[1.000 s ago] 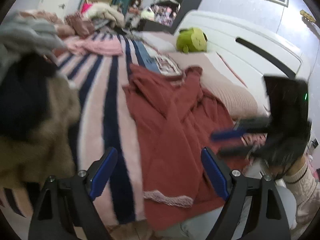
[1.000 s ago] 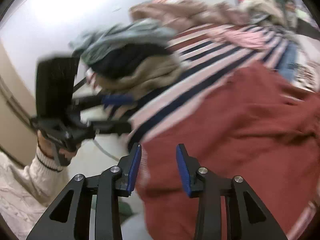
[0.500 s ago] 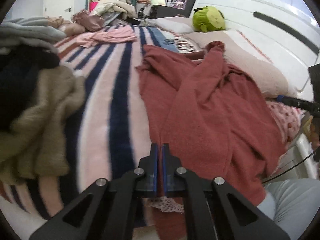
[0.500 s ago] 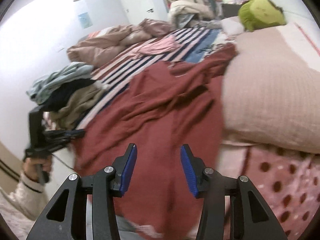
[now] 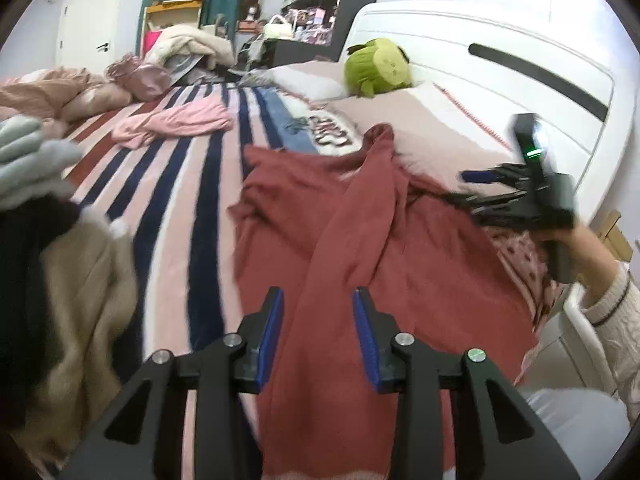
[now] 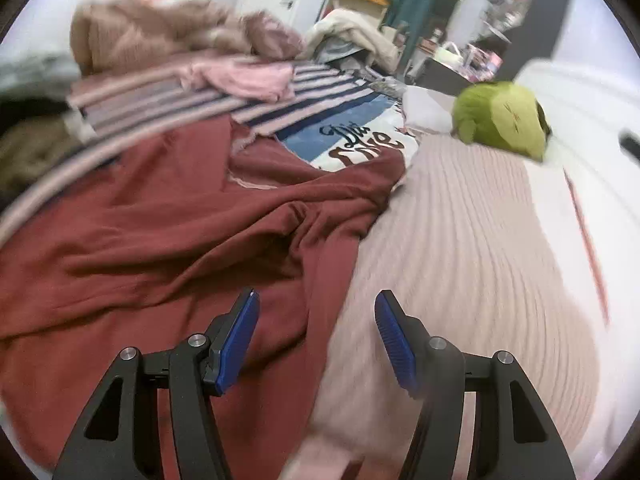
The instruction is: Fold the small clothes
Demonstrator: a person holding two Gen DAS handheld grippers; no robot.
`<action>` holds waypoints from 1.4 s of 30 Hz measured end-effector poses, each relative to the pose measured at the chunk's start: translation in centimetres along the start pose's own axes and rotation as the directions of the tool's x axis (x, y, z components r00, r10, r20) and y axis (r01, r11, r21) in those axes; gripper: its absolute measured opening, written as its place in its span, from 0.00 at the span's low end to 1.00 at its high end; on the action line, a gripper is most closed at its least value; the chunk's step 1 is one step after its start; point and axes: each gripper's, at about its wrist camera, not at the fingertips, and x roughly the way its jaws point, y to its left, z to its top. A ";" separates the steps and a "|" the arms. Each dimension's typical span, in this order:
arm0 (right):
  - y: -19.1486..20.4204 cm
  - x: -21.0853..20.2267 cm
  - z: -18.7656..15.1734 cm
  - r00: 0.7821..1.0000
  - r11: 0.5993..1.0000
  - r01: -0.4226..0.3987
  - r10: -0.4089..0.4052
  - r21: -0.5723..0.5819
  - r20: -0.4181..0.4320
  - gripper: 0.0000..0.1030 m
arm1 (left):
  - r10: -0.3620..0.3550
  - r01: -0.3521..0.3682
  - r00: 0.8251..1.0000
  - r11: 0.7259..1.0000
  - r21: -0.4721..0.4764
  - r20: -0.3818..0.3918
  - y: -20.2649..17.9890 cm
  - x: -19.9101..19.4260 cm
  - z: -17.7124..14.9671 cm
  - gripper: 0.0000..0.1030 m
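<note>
A rust-red garment [image 5: 384, 248] lies spread and rumpled on the striped bed, one long fold running toward me. It also fills the left of the right wrist view [image 6: 152, 240]. My left gripper [image 5: 318, 320] is open and empty, just above the garment's near part. My right gripper [image 6: 316, 332] is open and empty, above the garment's right edge where it meets a pale pink ribbed pillow [image 6: 472, 248]. The right gripper also shows in the left wrist view [image 5: 516, 196], held over the garment's far right side.
A pile of beige, black and grey clothes [image 5: 52, 264] sits at the left. A pink garment [image 5: 176, 124] lies farther up the striped blanket [image 5: 188, 200]. A green plush toy [image 5: 380, 66] rests by the white headboard [image 5: 500, 60]. Shelves and clutter stand behind.
My left gripper was shut half a second ago and is now open. My right gripper has opened wider and moved up the bed toward the pillow.
</note>
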 end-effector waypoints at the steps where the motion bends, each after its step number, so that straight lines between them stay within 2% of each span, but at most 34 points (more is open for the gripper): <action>1: 0.5 1.3 0.6 0.999 0.999 0.030 -0.031 -0.044 -0.023 0.55 | -0.016 0.016 1.000 1.000 -0.004 0.001 0.0 0.5 0.4 0.32; 5: 2.3 5.8 2.1 0.987 0.980 0.107 -0.126 -0.167 -0.104 0.52 | -0.065 0.065 0.998 0.998 -0.012 0.010 0.3 2.0 0.7 0.36; 7: 1.7 6.4 2.7 0.981 0.976 0.157 -0.172 -0.148 -0.093 0.48 | -0.076 0.076 0.997 0.997 -0.020 0.005 0.7 2.6 0.5 0.37; 9: -0.4 5.4 3.4 0.972 0.973 0.228 -0.230 -0.042 -0.046 0.38 | -0.075 0.075 0.997 0.997 -0.023 0.000 1.3 2.9 0.4 0.37; 11: -2.7 4.0 3.6 0.959 0.957 0.282 -0.282 0.064 -0.006 0.37 | -0.072 0.071 0.997 0.997 -0.038 -0.004 2.1 3.2 0.2 0.37; 13: -6.2 2.6 3.1 0.969 0.947 0.239 -0.246 0.214 0.005 0.37 | -0.071 0.070 0.997 0.996 -0.062 -0.007 3.1 3.6 0.0 0.37; 15: -8.2 1.5 2.0 0.971 0.923 0.220 -0.238 0.315 0.020 0.37 | -0.072 0.071 0.997 0.995 -0.077 -0.010 3.6 3.8 -0.1 0.38; 21: -9.1 -0.3 -1.9 0.962 0.857 0.218 -0.269 0.468 0.045 0.39 | -0.076 0.071 0.996 0.993 -0.094 -0.048 3.8 4.5 -1.4 0.44; 23: -9.1 -1.7 -3.0 0.959 0.841 0.219 -0.278 0.495 0.049 0.45 | -0.079 0.074 0.995 0.993 -0.090 -0.055 3.6 4.0 -1.6 0.55; 25: -9.6 -3.2 -4.2 0.982 0.840 0.083 -0.160 0.537 0.098 0.49 | -0.088 0.083 0.995 0.993 -0.089 -0.049 3.6 2.8 -2.1 0.59; 27: -9.6 -5.3 -5.9 0.985 0.828 -0.108 0.014 0.550 0.174 0.59 | -0.102 0.098 0.994 0.991 -0.096 -0.045 3.7 1.6 -2.6 0.62; 28: -9.1 -6.3 -6.8 0.974 0.823 -0.198 0.104 0.532 0.202 0.61 | -0.105 0.100 0.993 0.990 -0.102 -0.047 3.8 0.9 -3.0 0.63; 30: -7.7 -7.6 -8.4 0.946 0.815 -0.317 0.238 0.485 0.220 0.63 | -0.099 0.092 0.993 0.989 -0.113 -0.057 3.9 -0.1 -3.8 0.64; 33: -5.2 -8.9 -11.6 0.896 0.772 -0.444 0.383 0.456 0.225 0.63 | -0.101 0.090 0.992 0.986 -0.140 -0.075 4.0 -1.1 -5.2 0.64; 35: -3.9 -9.4 -13.7 0.871 0.736 -0.491 0.435 0.466 0.230 0.63 | -0.117 0.101 0.989 0.981 -0.166 -0.088 3.9 -1.7 -6.5 0.64; 37: -2.5 -9.9 -16.2 0.856 0.709 -0.514 0.457 0.482 0.241 0.63 | -0.126 0.104 0.986 0.977 -0.184 -0.108 3.6 -2.3 -7.9 0.64; 39: -1.6 -10.2 -18.5 0.835 0.666 -0.547 0.480 0.507 0.270 0.63 | -0.130 0.104 0.984 0.976 -0.193 -0.125 3.3 -2.8 -9.1 0.64; 42: -0.7 -10.4 -21.7 0.817 0.610 -0.570 0.495 0.551 0.297 0.63 | -0.194 0.152 0.970 0.954 -0.258 -0.146 3.3 -2.9 -11.3 0.64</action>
